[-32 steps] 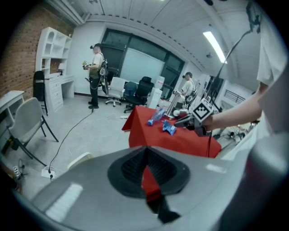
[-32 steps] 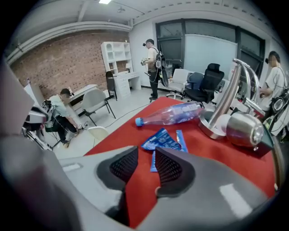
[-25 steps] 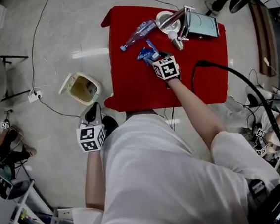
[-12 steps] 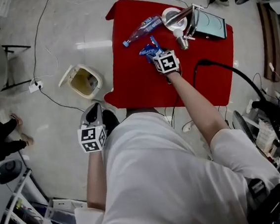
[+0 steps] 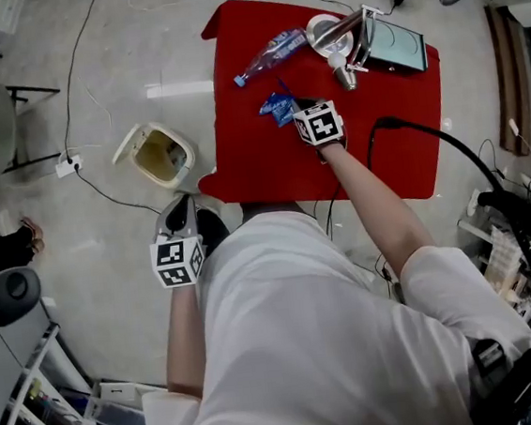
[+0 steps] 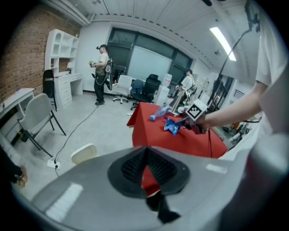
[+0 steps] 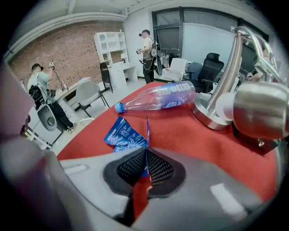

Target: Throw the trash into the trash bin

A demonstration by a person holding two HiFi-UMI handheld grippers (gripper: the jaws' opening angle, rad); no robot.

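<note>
My right tongs (image 7: 145, 166) have just clamped onto an upturned edge of the blue wrapper (image 7: 118, 134), which lies on the red desk (image 5: 269, 159) beside the plastic bottle (image 5: 272, 51). I judge the pickup made and the carry still to do. My left tongs (image 6: 144, 168) are clenched and empty. The open trash bin (image 5: 159, 158) stands on the floor (image 5: 82, 264) left of the desk, among cables (image 5: 72, 76).
</note>
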